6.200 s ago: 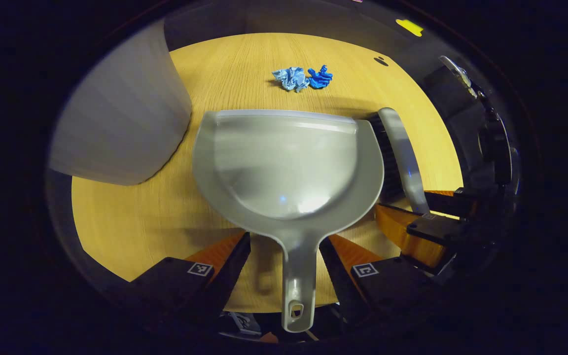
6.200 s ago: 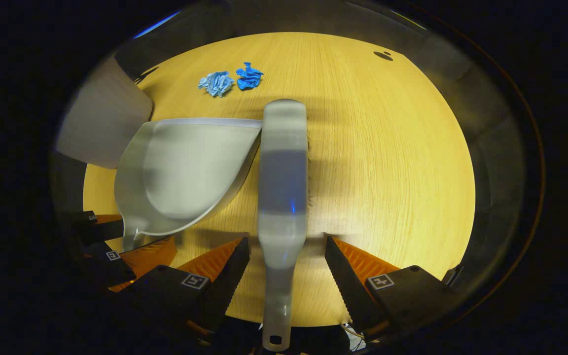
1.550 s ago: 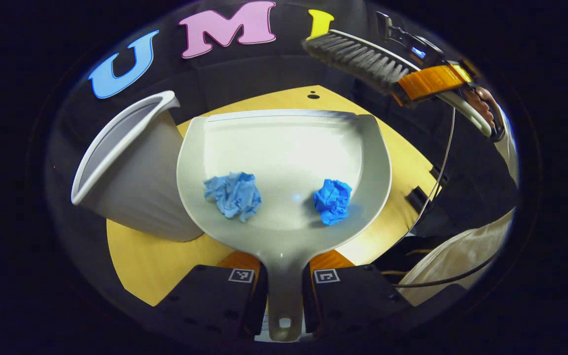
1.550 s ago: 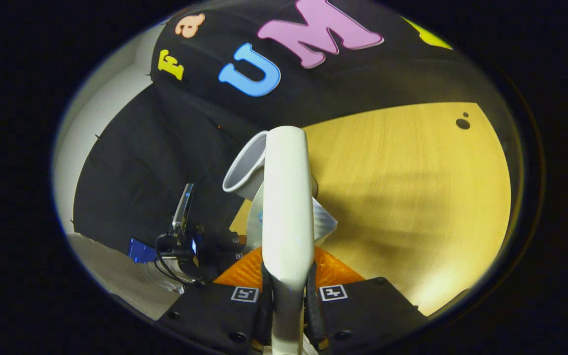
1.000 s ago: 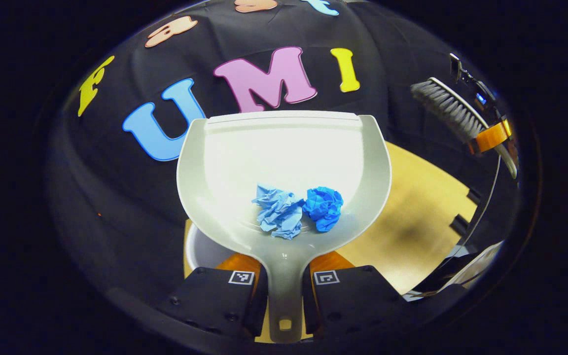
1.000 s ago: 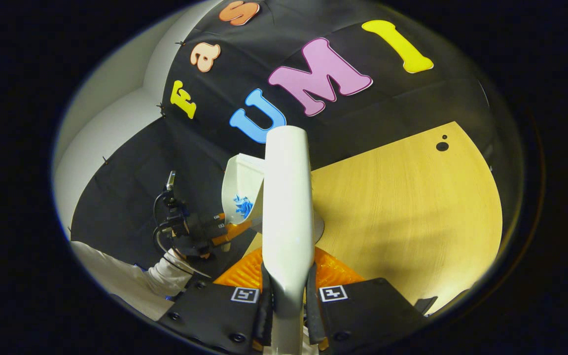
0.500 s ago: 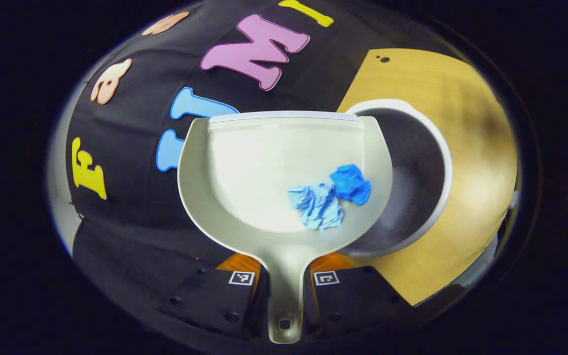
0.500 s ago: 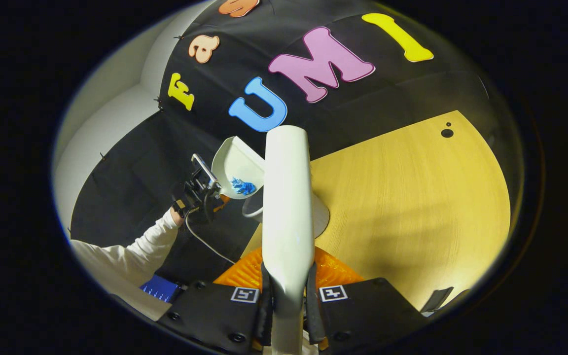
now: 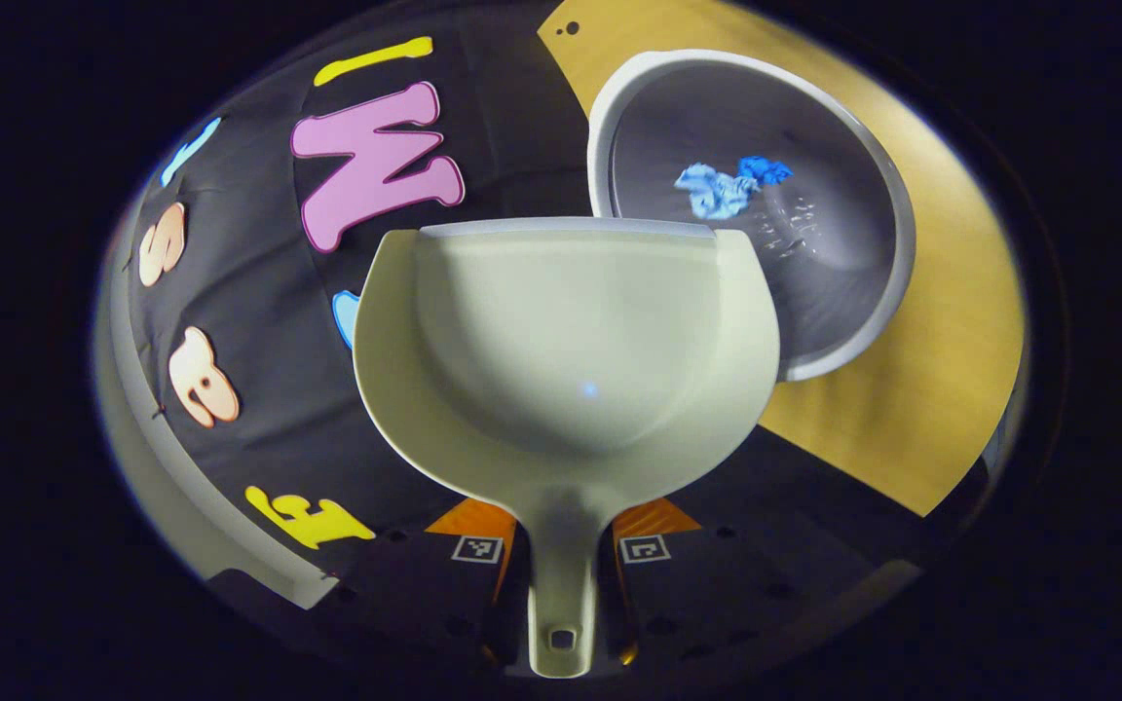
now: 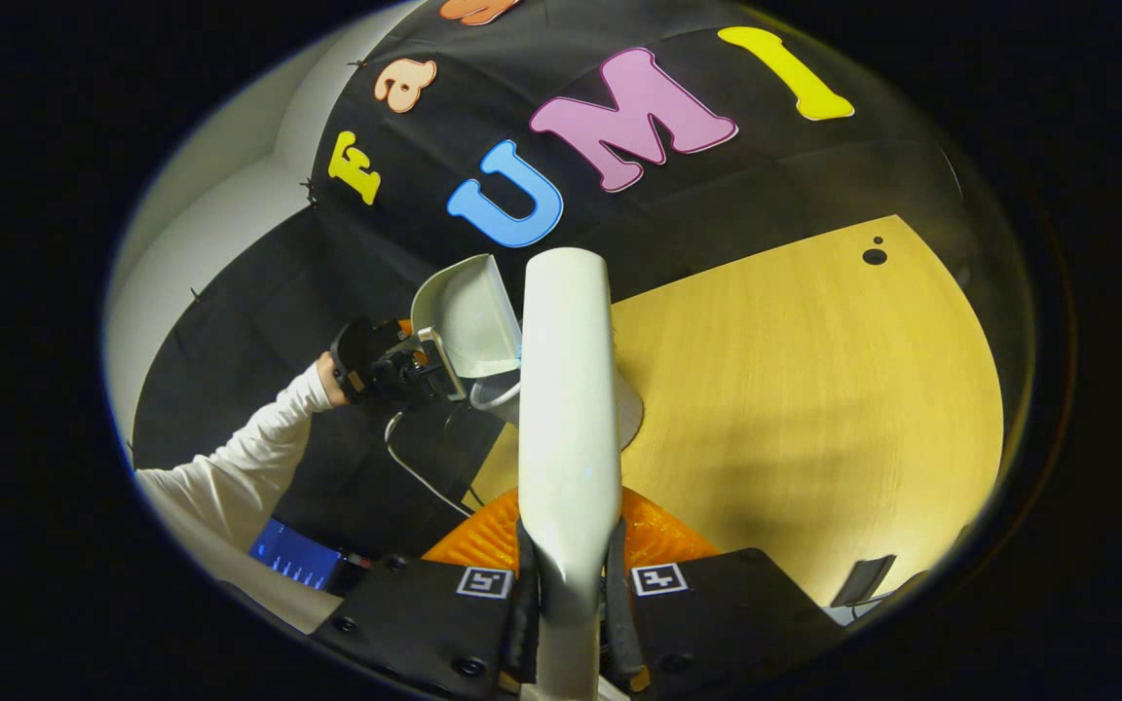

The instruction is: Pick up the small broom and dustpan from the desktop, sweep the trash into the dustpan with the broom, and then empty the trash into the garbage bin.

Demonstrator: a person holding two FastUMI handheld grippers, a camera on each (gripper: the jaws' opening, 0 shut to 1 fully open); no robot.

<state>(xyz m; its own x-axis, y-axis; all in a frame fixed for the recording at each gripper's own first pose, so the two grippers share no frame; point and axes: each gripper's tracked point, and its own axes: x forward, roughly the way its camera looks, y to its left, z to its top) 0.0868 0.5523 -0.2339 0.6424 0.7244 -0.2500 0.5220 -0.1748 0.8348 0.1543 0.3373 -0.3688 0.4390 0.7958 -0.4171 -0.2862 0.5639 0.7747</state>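
The table carries the white garbage bin. In the left gripper view, two blue paper balls lie inside the bin. The dustpan is tipped beside the bin with its pan bare; the left gripper is pressed together on its handle. The right gripper pinches the broom by its handle. No brand or label can be read. The right gripper view shows a white sleeve behind the left gripper.

Left gripper was clamped on the dustpan handle, rolled sideways, raised off the desktop. A white-sleeved arm reached out behind it. Right gripper was closed on the broom handle, held aloft.
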